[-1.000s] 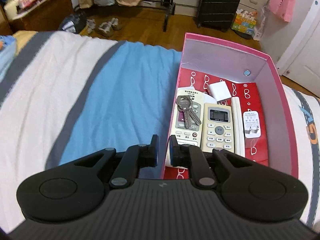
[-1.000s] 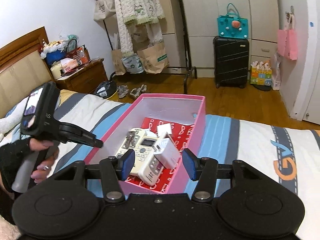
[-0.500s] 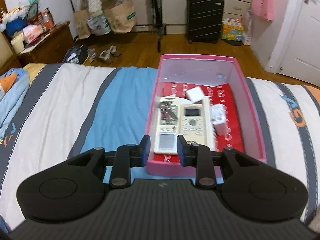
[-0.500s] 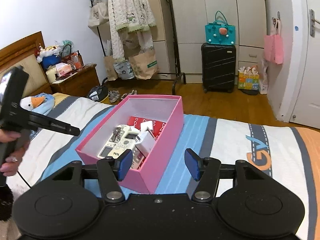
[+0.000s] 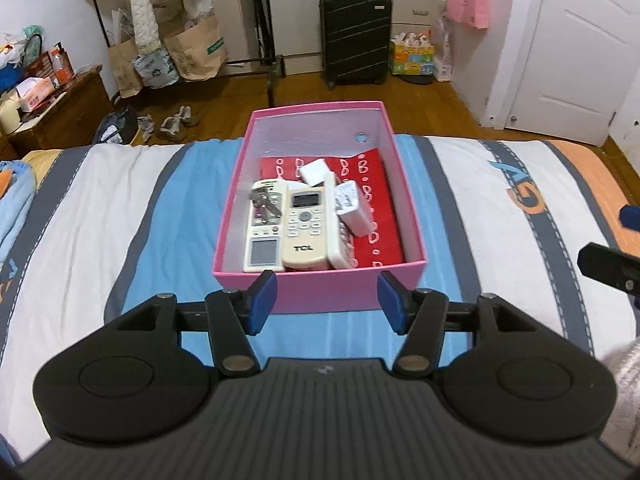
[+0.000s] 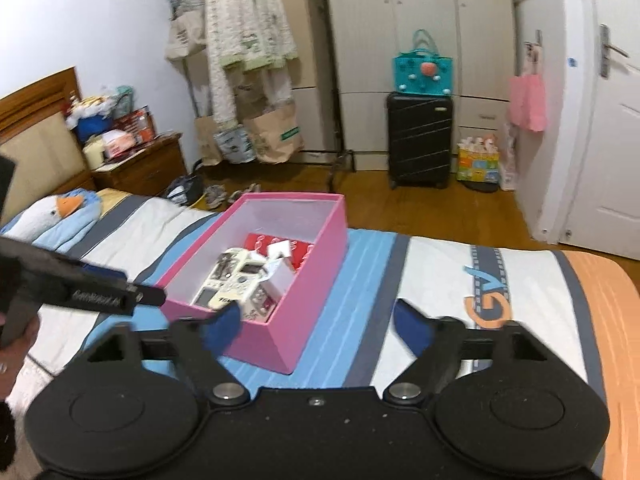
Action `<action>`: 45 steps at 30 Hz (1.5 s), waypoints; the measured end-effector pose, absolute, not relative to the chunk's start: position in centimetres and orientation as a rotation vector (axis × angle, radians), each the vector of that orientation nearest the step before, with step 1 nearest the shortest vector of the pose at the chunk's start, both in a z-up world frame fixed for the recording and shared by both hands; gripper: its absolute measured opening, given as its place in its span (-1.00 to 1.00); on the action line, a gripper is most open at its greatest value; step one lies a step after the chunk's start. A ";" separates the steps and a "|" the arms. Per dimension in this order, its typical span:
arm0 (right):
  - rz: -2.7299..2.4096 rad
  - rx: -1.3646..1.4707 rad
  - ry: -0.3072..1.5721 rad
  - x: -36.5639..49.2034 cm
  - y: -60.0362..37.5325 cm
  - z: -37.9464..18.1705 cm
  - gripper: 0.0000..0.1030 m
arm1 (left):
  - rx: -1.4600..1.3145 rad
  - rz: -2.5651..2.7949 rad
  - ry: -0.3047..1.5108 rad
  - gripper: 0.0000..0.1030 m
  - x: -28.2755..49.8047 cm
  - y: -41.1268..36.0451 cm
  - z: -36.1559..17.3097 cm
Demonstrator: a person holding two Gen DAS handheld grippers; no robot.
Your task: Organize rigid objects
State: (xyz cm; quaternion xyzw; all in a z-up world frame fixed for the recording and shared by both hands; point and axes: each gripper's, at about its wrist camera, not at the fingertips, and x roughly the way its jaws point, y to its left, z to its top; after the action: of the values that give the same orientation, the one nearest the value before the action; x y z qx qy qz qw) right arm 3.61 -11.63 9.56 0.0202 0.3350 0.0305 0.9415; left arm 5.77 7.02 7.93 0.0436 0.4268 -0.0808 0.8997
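Observation:
A pink box [image 5: 320, 286] [image 6: 298, 312] lies on the striped bed. Inside it are a cream TCL remote [image 5: 305, 229], a white remote [image 5: 265, 236] with keys [image 5: 263, 202] on top, white chargers [image 5: 352, 208] and a red patterned sheet [image 5: 376, 200]. My left gripper [image 5: 327, 300] hovers in front of the box's near wall, its jaws opening with nothing between them. My right gripper [image 6: 316, 322] hangs above the bed at the box's near corner, its jaws opening wide and empty. The left gripper also shows at the left edge of the right wrist view [image 6: 100, 298], held by a hand.
A goose plush [image 6: 60, 216] lies near the headboard. Beyond the bed stand a wooden nightstand [image 6: 140, 168], a clothes rack with paper bags [image 6: 256, 136], a black suitcase [image 5: 356, 38] and a white door [image 5: 568, 48]. Shoes [image 5: 176, 124] lie on the wooden floor.
Both grippers have pulled back from the box and opened wider. The left one rose from beside the remotes to in front of the box.

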 end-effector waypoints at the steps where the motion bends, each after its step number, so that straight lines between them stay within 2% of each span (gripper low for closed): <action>1: 0.047 0.043 0.671 3.4 -11.8 9.6 0.92 | 0.089 -0.170 0.878 0.14 5.5 6.9 8.1; 6: 0.003 0.073 0.660 2.8 -12.7 10.0 0.95 | 0.053 -0.167 0.877 0.27 4.8 6.6 8.4; 9: 0.006 0.071 0.677 2.7 -12.9 10.0 0.95 | 0.054 -0.151 0.869 0.51 4.4 6.2 8.5; 11: 0.005 0.073 0.676 2.6 -13.0 10.1 0.95 | 0.038 -0.137 0.866 0.81 4.4 6.0 8.6; 13: 0.003 0.089 0.680 2.5 -13.2 10.2 0.95 | 0.020 -0.130 0.867 0.88 4.3 6.1 8.7; 23: -0.053 0.140 0.741 2.9 -14.0 9.5 0.95 | 0.067 -0.059 0.970 0.89 4.3 5.2 8.2; 35: -0.115 0.140 0.767 2.2 -14.6 8.7 0.95 | 0.057 -0.050 0.925 0.89 2.7 4.8 8.8; 45: -0.121 0.094 0.715 0.4 -13.3 8.4 0.95 | 0.029 -0.084 0.890 0.89 1.8 5.1 8.1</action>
State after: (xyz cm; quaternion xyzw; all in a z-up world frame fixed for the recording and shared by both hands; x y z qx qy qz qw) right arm 0.37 -13.34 8.42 0.0460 0.3497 -0.0589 0.9339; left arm 1.82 5.13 8.14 0.0139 0.4305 -0.0406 0.9016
